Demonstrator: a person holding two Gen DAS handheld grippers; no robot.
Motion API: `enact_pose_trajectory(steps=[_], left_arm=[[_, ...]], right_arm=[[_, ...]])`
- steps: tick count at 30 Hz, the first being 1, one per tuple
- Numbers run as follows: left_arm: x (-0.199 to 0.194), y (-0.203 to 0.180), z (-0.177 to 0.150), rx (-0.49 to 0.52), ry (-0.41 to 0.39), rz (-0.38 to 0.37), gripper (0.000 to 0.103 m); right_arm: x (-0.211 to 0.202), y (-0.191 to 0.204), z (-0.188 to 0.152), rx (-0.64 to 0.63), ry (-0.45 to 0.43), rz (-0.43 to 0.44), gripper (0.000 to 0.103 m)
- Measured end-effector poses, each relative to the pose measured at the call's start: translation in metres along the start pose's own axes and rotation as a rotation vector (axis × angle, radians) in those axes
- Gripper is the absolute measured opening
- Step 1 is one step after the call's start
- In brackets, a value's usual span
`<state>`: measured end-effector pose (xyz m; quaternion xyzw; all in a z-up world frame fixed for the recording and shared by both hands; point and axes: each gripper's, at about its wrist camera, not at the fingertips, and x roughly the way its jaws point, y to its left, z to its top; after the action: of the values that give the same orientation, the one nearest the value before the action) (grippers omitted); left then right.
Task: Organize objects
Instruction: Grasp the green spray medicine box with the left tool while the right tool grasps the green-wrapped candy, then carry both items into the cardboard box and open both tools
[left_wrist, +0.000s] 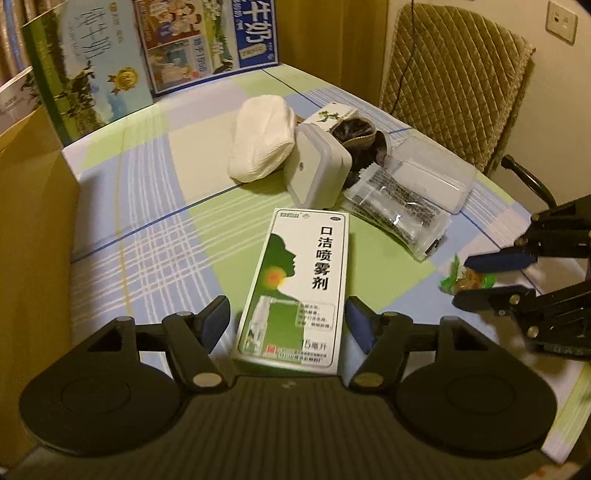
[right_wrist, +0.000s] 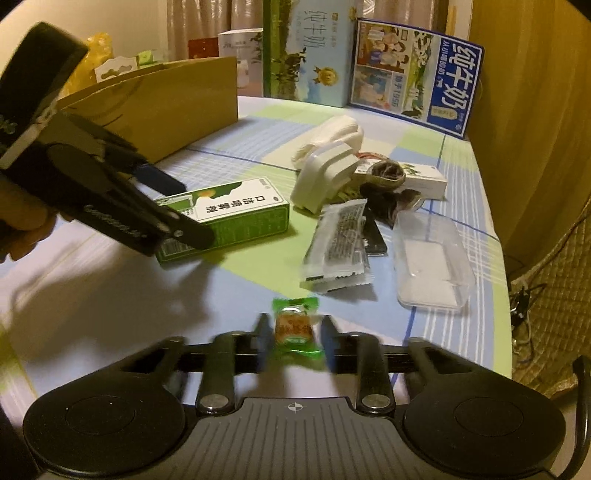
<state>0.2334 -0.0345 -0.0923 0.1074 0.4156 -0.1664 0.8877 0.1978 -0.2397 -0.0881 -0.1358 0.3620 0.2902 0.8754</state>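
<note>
**Two claws at work, most of the sorting still ahead**

The left claw (left_wrist: 286, 325) stands wide around the near end of the green spray box (left_wrist: 295, 291), pads not yet touching. The right claw (right_wrist: 293, 341) brackets a green-wrapped candy (right_wrist: 295, 328); blur hides whether it grips. On the counter (left_wrist: 147, 229) the white cloth bundle (left_wrist: 262, 138), sachets (right_wrist: 338, 251) and clear case (right_wrist: 432, 266) lie jumbled, so little looks organized.

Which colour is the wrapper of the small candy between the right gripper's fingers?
Green small candy wrapper, clearest in right wrist view.
</note>
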Motion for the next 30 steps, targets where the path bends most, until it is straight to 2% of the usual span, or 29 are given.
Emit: enact_pose_trajectory(steps=[3,5,8,12,17,22,27,30], left_arm=[[0.007,-0.001,0.005,0.020,0.018,-0.006,0.064],[0.012,-0.002,0.007,0.028,0.038,-0.018,0.055],[0.014,-0.004,0.008,0.030,0.049,-0.023,0.051],[0.007,0.000,0.004,-0.024,0.066,-0.043,0.050],[-0.010,0.001,0.001,-0.039,0.060,-0.032,0.050],[-0.046,0.006,0.011,-0.043,0.017,-0.015,0.050],[-0.099,0.023,0.023,-0.063,-0.049,0.027,0.050],[-0.131,0.040,0.029,-0.075,-0.083,0.059,0.050]], right_arm=[[-0.001,0.001,-0.001,0.017,0.005,-0.008,0.019],[-0.002,0.002,-0.001,0.031,0.009,-0.024,0.019],[-0.005,0.000,-0.001,0.075,0.012,-0.039,0.019],[-0.014,-0.001,0.001,0.124,0.010,-0.056,0.019],[-0.027,0.006,0.011,0.138,0.002,-0.068,0.019],[-0.047,0.016,0.032,0.156,-0.029,-0.081,0.019],[-0.068,0.033,0.068,0.171,-0.072,-0.074,0.019],[-0.078,0.048,0.094,0.184,-0.107,-0.041,0.019]])
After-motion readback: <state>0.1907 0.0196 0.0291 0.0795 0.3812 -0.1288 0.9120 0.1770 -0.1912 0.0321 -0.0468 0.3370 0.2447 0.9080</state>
